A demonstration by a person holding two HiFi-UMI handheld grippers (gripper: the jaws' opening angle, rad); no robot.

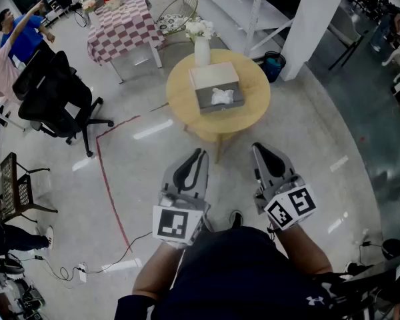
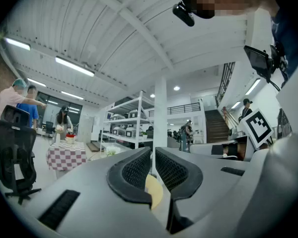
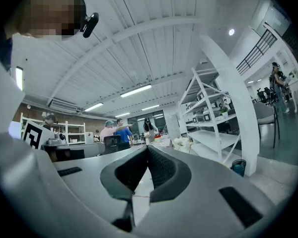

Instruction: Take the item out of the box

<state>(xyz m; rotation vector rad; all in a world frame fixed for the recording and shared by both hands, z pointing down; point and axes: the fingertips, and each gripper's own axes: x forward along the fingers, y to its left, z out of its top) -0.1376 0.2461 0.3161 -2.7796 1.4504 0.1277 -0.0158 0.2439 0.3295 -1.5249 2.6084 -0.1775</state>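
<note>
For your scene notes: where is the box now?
Head view, upper centre: the box sits on the round table, just in front of the vase.

Open workshop hall, pale and bright

A grey polished floor point(image 1: 140, 179) runs the whole room, crossed by a thin red line point(image 1: 110, 192). On it stand a round wooden table point(image 1: 180, 99), a table under a red-checked cloth point(image 1: 123, 29) and a black office chair point(image 1: 53, 95). A white pillar point(image 1: 313, 19) rises beside open white shelving point(image 3: 213, 118), with a dark bin point(image 1: 275, 65) at its foot. Overhead is a white ribbed ceiling point(image 3: 154, 48) with strip lights point(image 2: 74, 66) — and a staircase point(image 2: 218, 125) climbs at the far end.
</note>
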